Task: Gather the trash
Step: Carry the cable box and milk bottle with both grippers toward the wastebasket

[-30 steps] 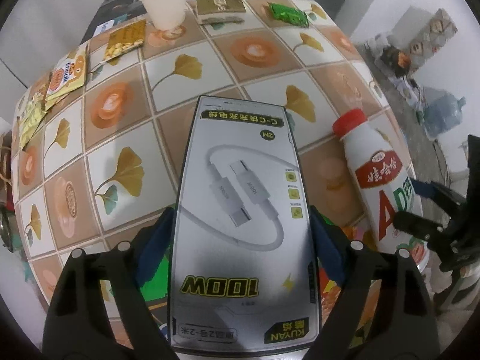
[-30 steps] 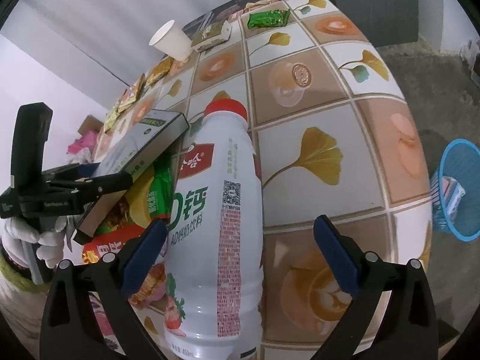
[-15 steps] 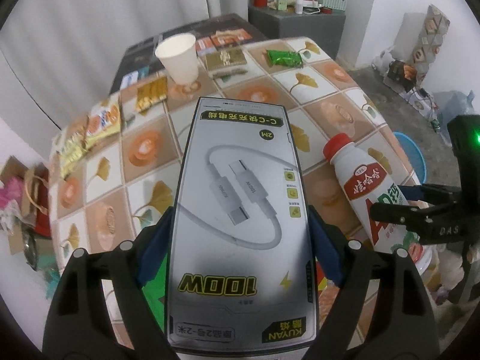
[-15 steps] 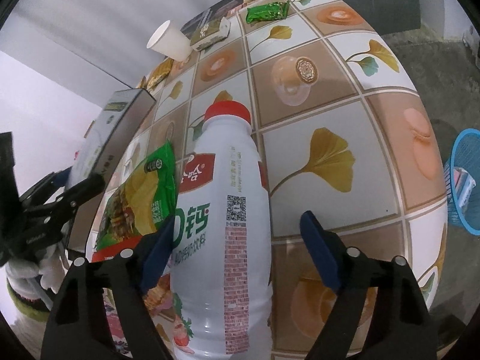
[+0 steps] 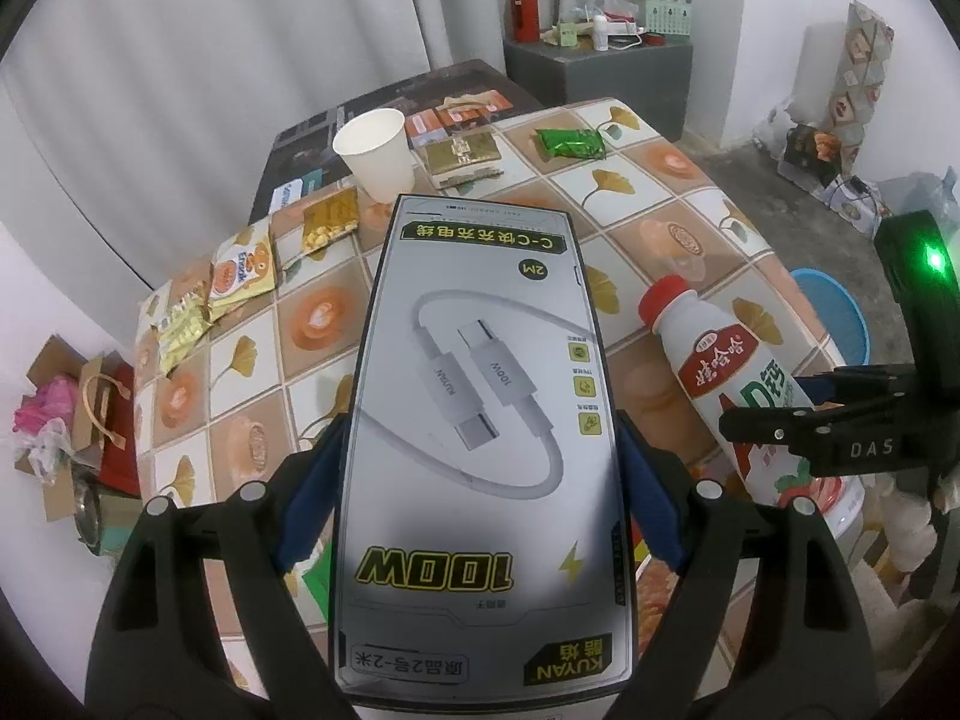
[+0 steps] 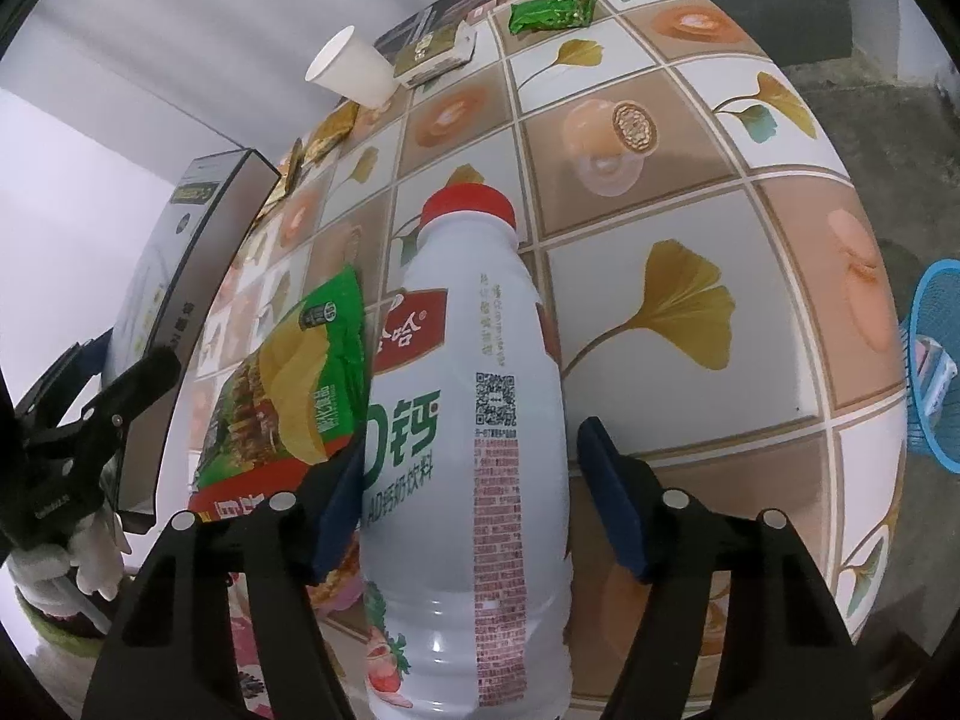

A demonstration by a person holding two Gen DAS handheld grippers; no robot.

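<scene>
Small room w/ grey curtains, bare floor, and a table (image 5: pixel 708 204) in a leaf-and-cake check cloth.

Left claw (image 5: pixel 480 492) pinching a flat cable box (image 5: pixel 480 420) by both long sides, held up off the table. Right claw (image 6: pixel 471 498) half spread round a white milk bottle (image 6: pixel 474 420) w/ a red cap; jaws just been closing in. Left pad at the bottle's side, right pad not yet touching, gap showing, so no real grip yet. Bottle lying on the table near its front edge.

Not far along, by the look of it. Two bits of trash in hand or nearly. Blue basket (image 6: pixel 936 360) down on the floor past the table's right side, something already in it, can't tell what. Box and bottle not dropped in yet.

Lots left on the table: paper cup (image 5: pixel 378 156), green wrapper (image 5: pixel 570 143), gold packet (image 5: pixel 462 153), small snack packs (image 5: pixel 240 270) along the left edge, green chip bag (image 6: pixel 294 384) just beside the bottle.

In the way: chip bag touching the bottle's left side, right by the left pad, could get pinched too. Left claw and box close on that same side. Table edge between the claws and the basket.
</scene>
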